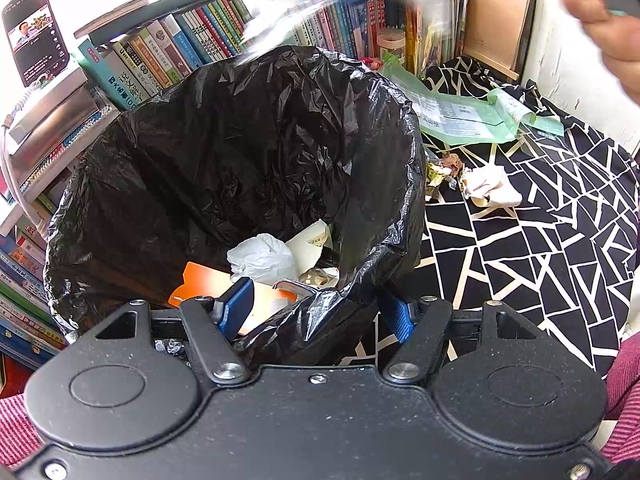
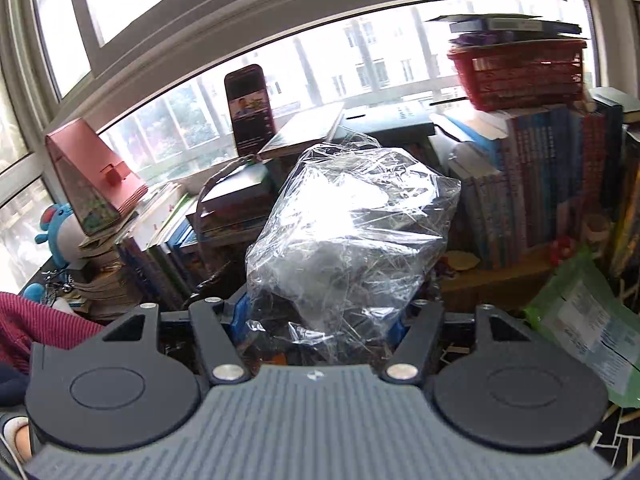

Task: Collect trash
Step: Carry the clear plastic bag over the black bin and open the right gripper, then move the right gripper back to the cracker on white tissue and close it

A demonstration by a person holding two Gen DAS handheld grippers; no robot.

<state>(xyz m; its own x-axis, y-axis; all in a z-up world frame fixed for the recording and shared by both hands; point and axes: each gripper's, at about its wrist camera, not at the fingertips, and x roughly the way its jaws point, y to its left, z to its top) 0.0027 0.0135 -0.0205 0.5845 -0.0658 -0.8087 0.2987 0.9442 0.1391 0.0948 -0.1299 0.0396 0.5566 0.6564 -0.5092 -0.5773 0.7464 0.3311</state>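
Two grippers busy — left gripper (image 1: 316, 312) pinches bin bag (image 1: 224, 152) rim, right gripper (image 2: 320, 320) clasps clear wrap (image 2: 352, 232) — loose film may slip, missing bag.

Daylight floods both views. In the right wrist view it pours through the window (image 2: 360, 68), which is washed out white, and glares off the crinkled clear plastic (image 2: 352, 236) at centre. In the left wrist view the upper left corner is blown out, a streak across the top is motion-blurred, and the black bag (image 1: 224, 160) shows soft sheen. Fisheye bending curves the edges; corners darken.
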